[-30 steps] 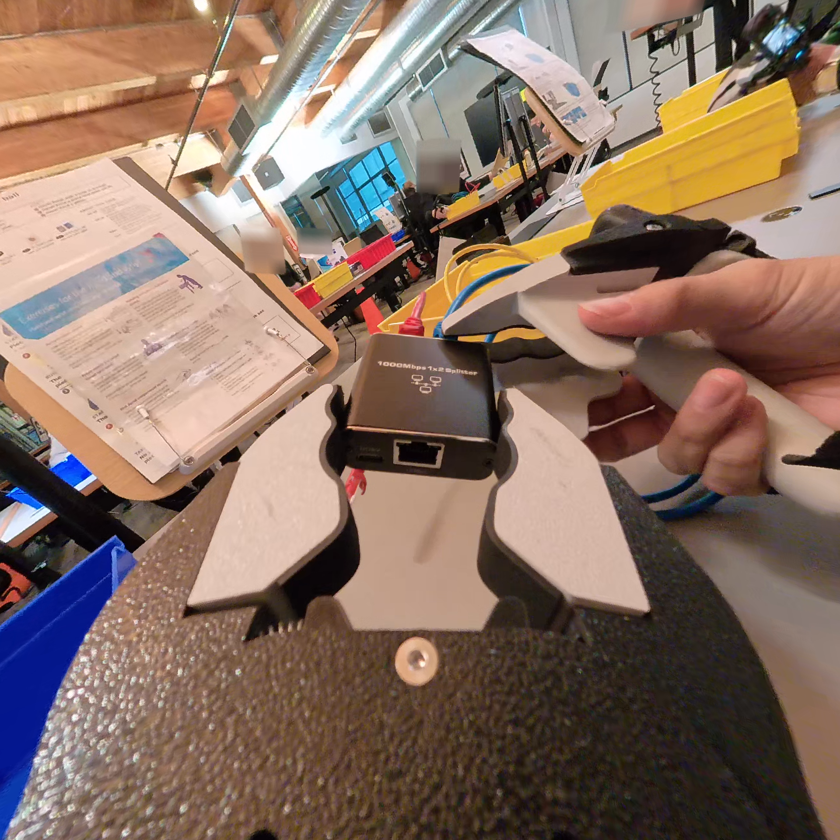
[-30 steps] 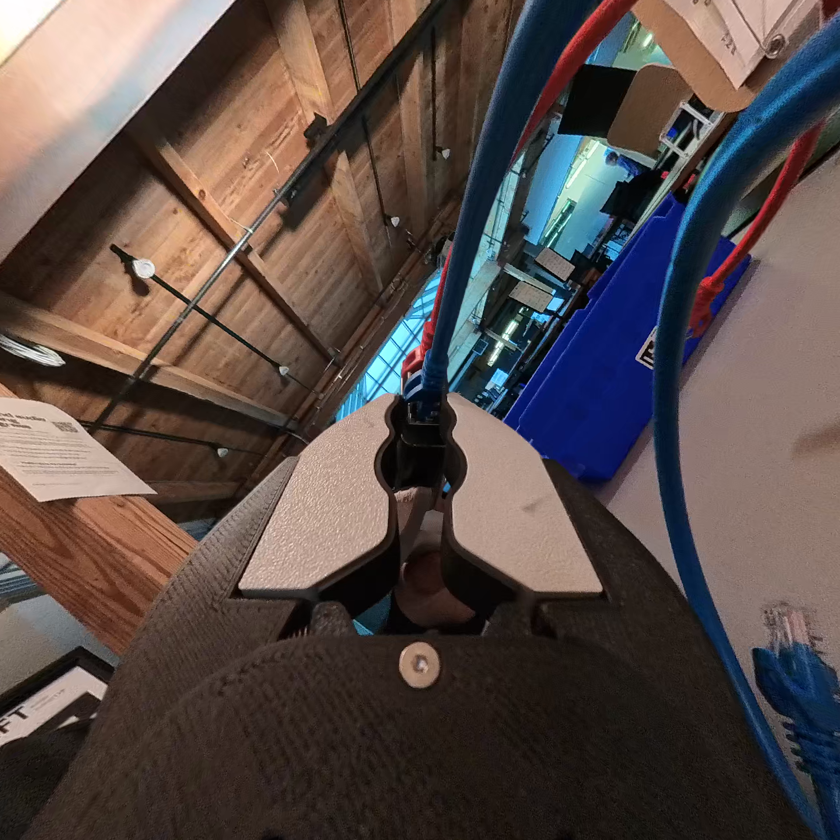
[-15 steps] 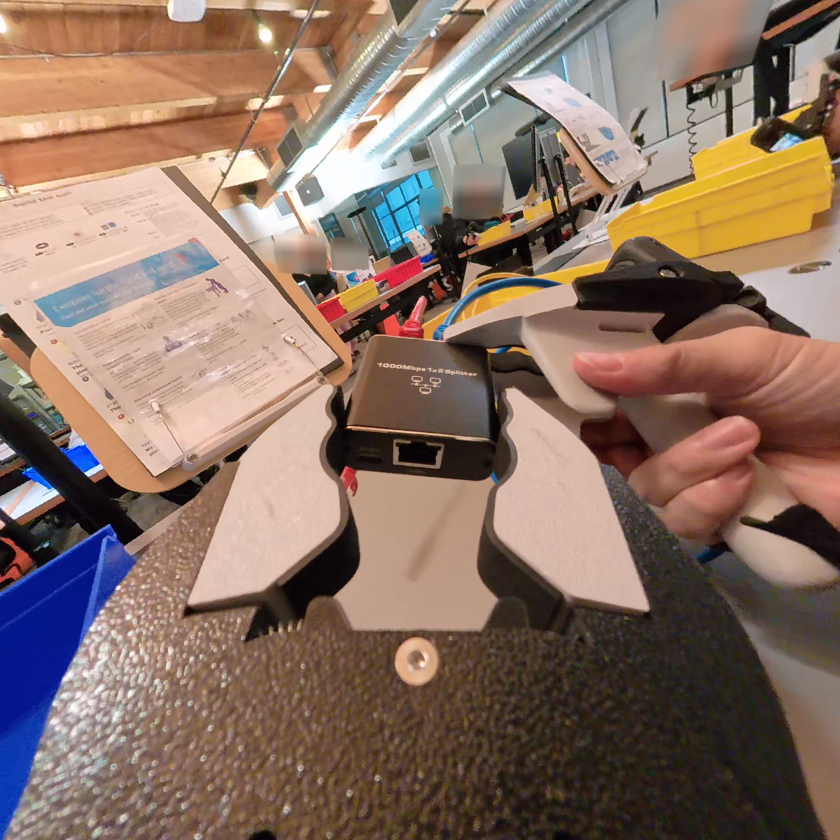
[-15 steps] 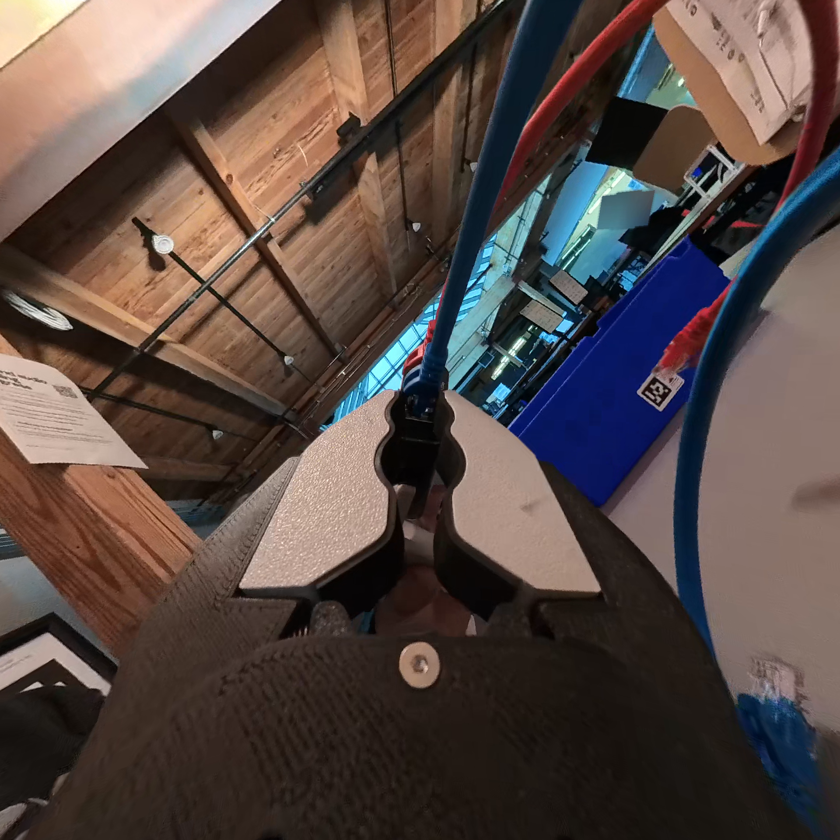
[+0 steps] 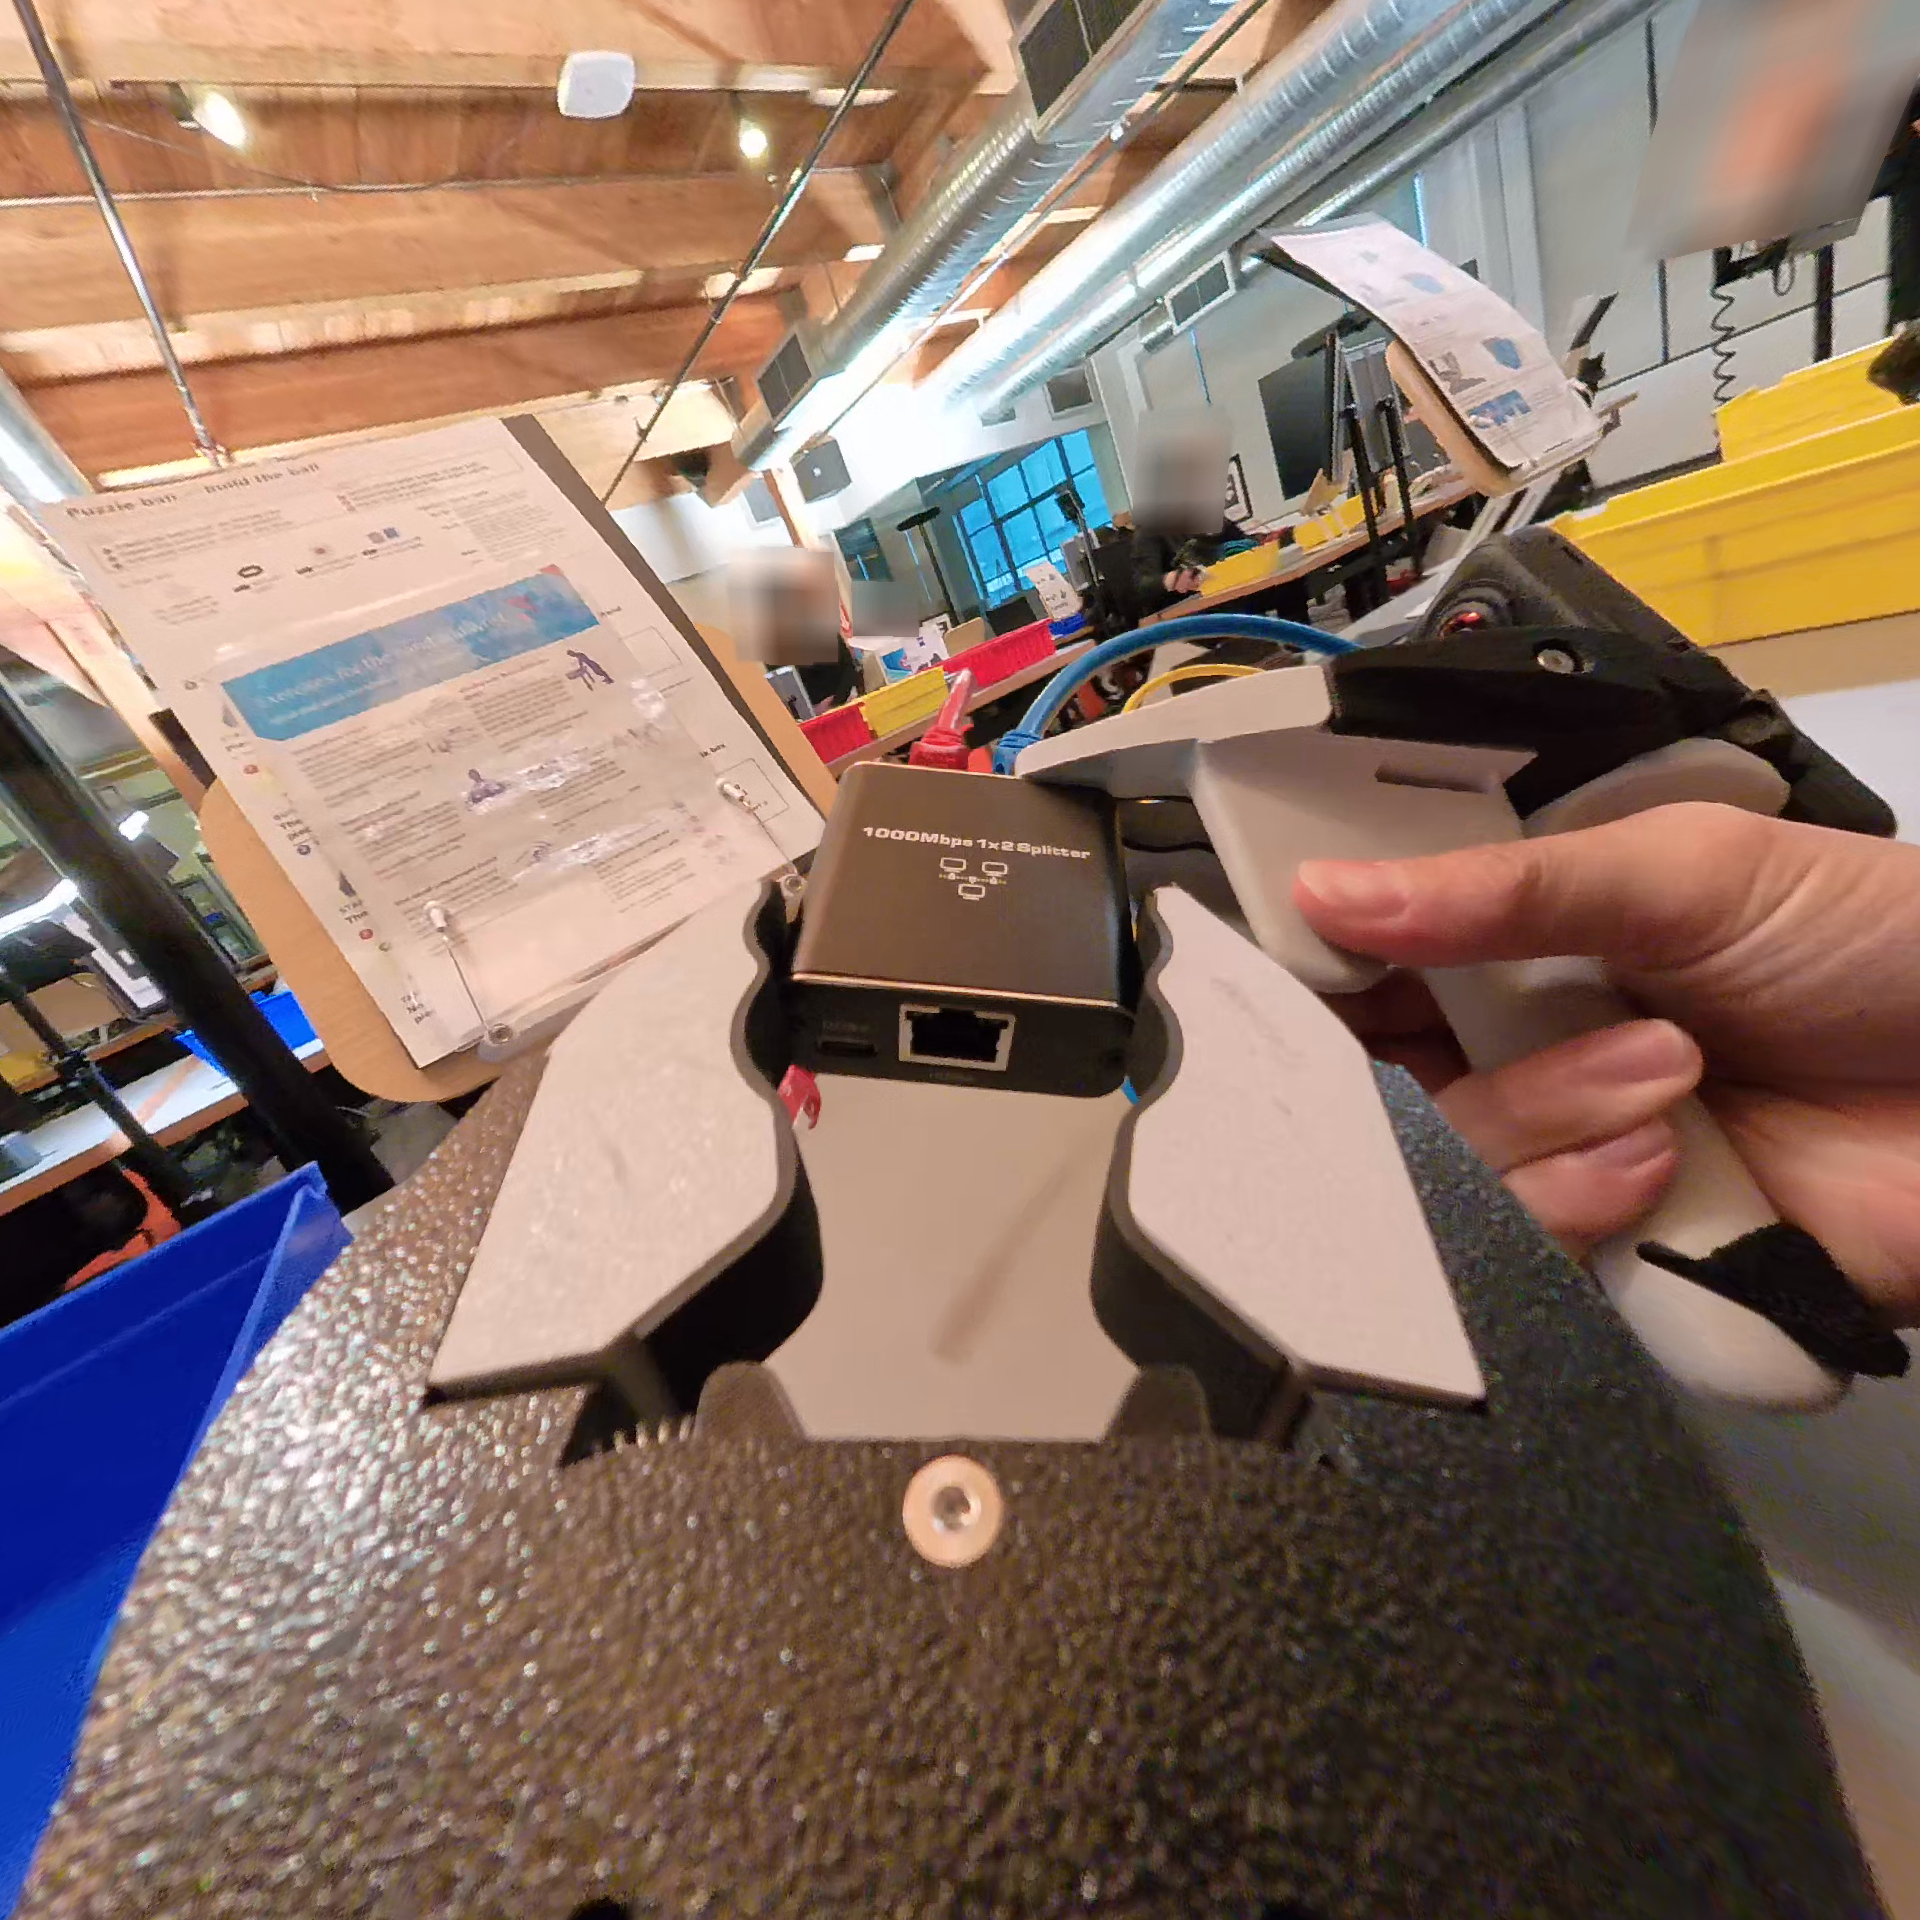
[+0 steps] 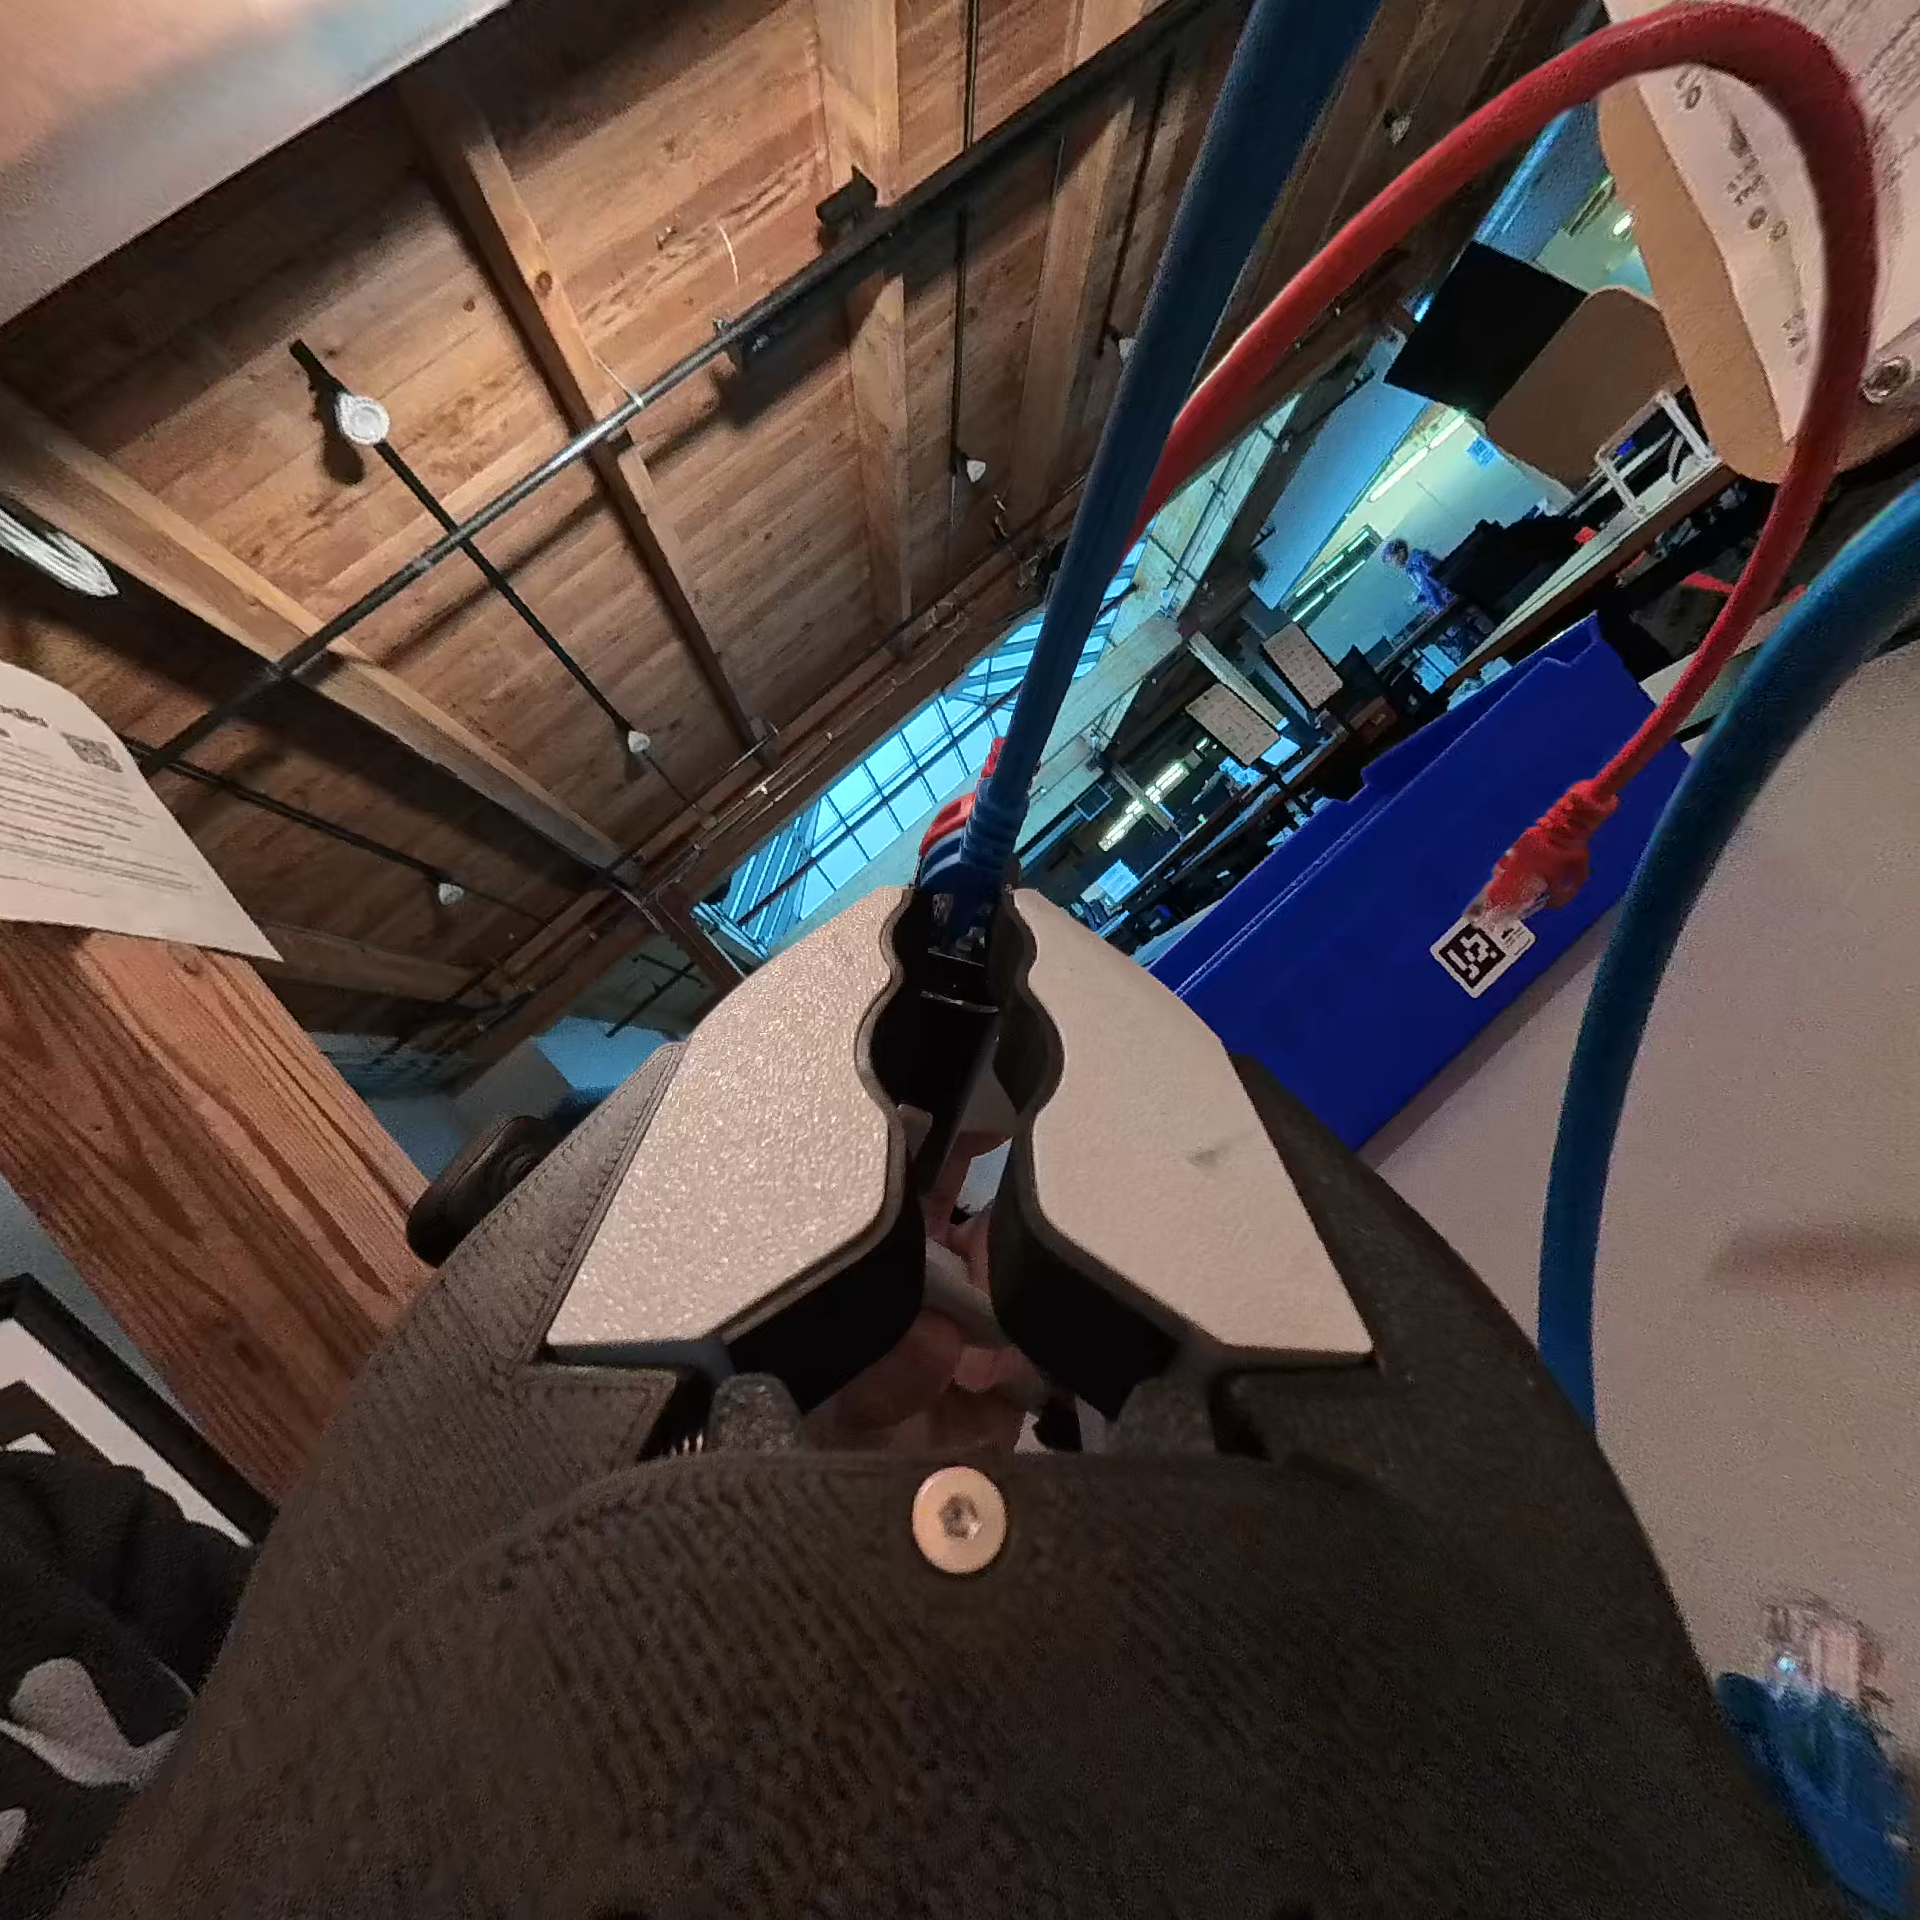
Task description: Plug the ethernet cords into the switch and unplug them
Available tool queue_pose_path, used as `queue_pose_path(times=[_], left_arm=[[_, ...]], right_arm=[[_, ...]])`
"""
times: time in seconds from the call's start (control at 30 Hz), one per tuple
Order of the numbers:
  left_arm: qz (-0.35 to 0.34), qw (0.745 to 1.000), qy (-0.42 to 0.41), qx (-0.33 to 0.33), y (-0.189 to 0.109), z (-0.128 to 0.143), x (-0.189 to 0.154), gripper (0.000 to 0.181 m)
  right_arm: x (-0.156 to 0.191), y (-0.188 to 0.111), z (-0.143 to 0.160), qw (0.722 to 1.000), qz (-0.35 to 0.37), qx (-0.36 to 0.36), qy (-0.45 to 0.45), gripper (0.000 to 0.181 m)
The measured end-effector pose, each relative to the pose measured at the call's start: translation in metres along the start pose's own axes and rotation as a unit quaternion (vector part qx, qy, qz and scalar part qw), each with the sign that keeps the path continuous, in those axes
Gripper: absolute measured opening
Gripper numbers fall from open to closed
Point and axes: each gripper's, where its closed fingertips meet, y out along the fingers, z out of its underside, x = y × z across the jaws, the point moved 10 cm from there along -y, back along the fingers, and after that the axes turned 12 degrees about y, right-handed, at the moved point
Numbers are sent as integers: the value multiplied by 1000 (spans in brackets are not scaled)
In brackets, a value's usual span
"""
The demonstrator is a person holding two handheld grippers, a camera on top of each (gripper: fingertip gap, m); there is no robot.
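Note:
In the left wrist view my left gripper (image 5: 961,971) is shut on the black switch (image 5: 971,883), with one empty port facing the camera. A red plug (image 5: 943,727) and a blue plug (image 5: 1010,740) stand at the switch's far side. My right gripper (image 6: 961,920), held by a hand (image 5: 1662,987), is shut on the blue cord's plug (image 6: 982,831). Its fingers (image 5: 1174,717) reach the switch's back right corner. I cannot tell if that plug is seated. The blue cord (image 6: 1143,416) runs upward. The red cord (image 6: 1507,166) arcs to a free plug (image 6: 1538,862).
A blue bin (image 6: 1382,935) stands at the table edge, also low left in the left wrist view (image 5: 125,1403). A clipboard stand with a printed sheet (image 5: 436,748) is left of the switch. Yellow bins (image 5: 1787,540) are at the right. Another blue plug (image 6: 1818,1704) is blurred.
The right gripper has shifted right and lower behind the switch, still shut on the blue plug. The red cord's free plug has swung into the right wrist view. The left gripper keeps its hold.

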Motion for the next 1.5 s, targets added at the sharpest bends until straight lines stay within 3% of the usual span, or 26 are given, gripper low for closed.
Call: queue_pose_path(times=[0.1, 0.2, 0.3, 0.37, 0.47, 0.67, 0.87, 0.97, 1.0, 1.17, 1.27, 1.37, 1.5], left_arm=[[-3, 1000, -16, -2, 0, 3, -3, 63], [-22, 998, 53, 9, 0, 0, -6, 63], [-10, 1000, -17, -2, 0, 2, -1, 63], [-33, 999, 1, 3, -4, 6, -1, 63], [-42, 999, -22, -7, -6, 2, 8, 63], [-81, 997, 14, 2, -15, -1, 36, 63], [-86, 996, 4, 9, -20, 5, 48, 63], [-77, 997, 6, 9, -18, 5, 47, 63], [-75, 997, 7, 10, -17, 5, 47, 63], [-71, 997, 2, 11, -16, 6, 47, 63], [-65, 998, -1, 11, -17, 7, 48, 63], [-66, 998, 4, 13, -18, 6, 49, 63], [-68, 998, 0, 12, -20, 7, 52, 63]], right_arm=[[-2, -1, -1, 1000, 2, 9, -12, 14], [-4, -2, -2, 1000, -5, 13, -8, 13], [-2, -2, -7, 1000, -6, 1, -16, 14], [-1, -7, -24, 999, -14, -36, -4, 13], [10, -9, -34, 996, 8, 12, -93, 13], [61, -15, -63, 980, -14, 116, -159, 13], [92, -39, -121, 956, -5, 250, -155, 13], [84, -48, -152, 944, 27, 296, -142, 13], [78, -51, -164, 945, 64, 281, -155, 13], [47, -61, -199, 939, 72, 315, -114, 13], [4, -69, -213, 950, 139, 276, -54, 13], [-42, -84, -217, 933, 253, 253, 45, 14], [-61, -97, -218, 929, 294, 203, 96, 16]])
